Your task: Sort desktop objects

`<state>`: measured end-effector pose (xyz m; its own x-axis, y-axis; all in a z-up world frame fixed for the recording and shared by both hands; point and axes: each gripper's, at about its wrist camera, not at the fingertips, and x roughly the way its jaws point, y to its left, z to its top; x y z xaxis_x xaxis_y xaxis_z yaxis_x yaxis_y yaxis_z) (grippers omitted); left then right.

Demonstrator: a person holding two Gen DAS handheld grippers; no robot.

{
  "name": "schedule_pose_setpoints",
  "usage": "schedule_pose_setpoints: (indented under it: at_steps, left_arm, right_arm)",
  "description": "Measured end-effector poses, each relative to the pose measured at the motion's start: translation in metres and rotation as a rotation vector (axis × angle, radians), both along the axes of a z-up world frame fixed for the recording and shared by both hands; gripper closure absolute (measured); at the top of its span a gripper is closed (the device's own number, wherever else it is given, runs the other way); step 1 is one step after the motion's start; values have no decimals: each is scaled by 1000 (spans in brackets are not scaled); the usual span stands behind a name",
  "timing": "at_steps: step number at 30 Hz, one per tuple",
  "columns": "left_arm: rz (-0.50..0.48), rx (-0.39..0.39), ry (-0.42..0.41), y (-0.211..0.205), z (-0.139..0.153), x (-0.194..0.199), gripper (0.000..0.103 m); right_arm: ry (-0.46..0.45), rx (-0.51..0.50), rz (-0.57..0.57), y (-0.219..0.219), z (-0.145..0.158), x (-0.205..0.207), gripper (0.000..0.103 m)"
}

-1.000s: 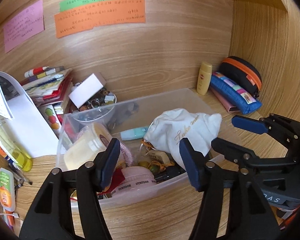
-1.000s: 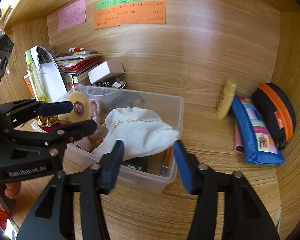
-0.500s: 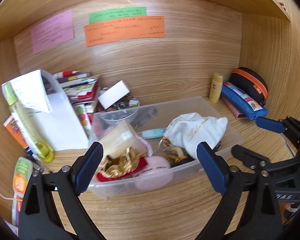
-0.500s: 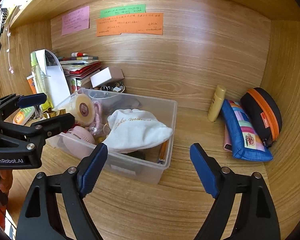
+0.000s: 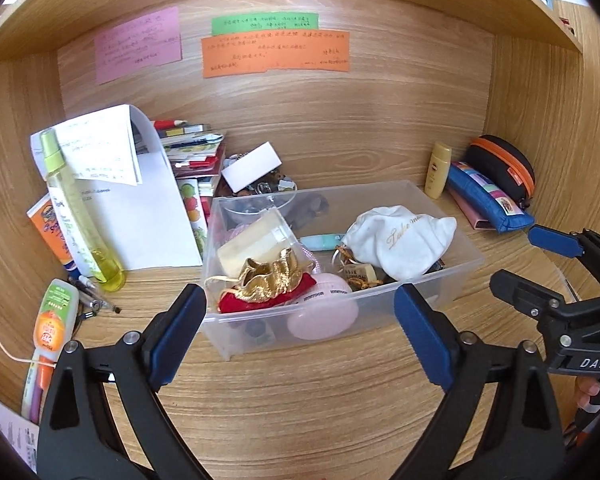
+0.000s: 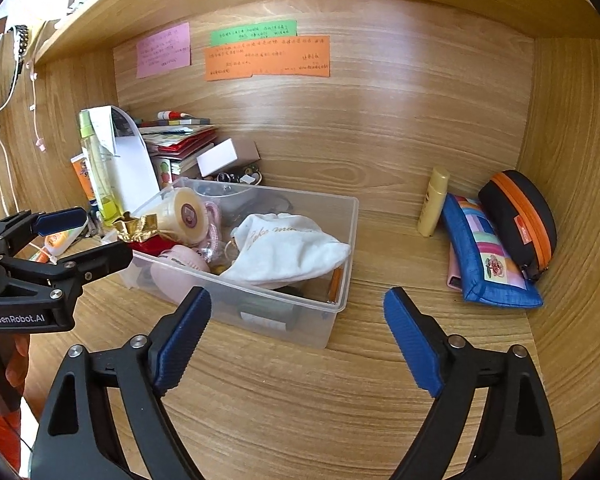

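Your left gripper [image 5: 298, 336] stands wide with nothing between its pads, just short of the near wall of the clear bin [image 5: 466, 246]. Your right gripper [image 6: 296, 334] is opening, nothing between its jaws, facing the bin's near right corner and bare desk [image 6: 380, 380].

The bin sits mid-desk and holds a white pouch [image 5: 404, 240], a gold-and-red pouch [image 5: 266, 284], a pink case [image 5: 324, 314] and a tape roll [image 5: 252, 238].

To its left, by the desk's left edge, stand a yellow bottle [image 5: 78, 216], papers [image 5: 140, 208] and stacked books [image 5: 192, 148]. In the back right corner lie a small yellow bottle [image 6: 432, 202], a blue case [image 6: 484, 260] and a black pouch [image 6: 520, 220].

Wood panels close the back and both sides; coloured notes [image 5: 276, 54] hang on the back one. The desk between bin and blue case is open.
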<state>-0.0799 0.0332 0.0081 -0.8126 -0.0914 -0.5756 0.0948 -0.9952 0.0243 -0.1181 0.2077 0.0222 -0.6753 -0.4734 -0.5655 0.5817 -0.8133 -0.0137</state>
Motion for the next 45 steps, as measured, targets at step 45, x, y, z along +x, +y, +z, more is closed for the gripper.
schedule_pose_setpoints:
  at_steps: [45]
  left_arm:
    - [21, 38, 8, -2, -7, 9, 6]
  right_arm:
    - [-45, -15, 32, 1, -6, 2, 13]
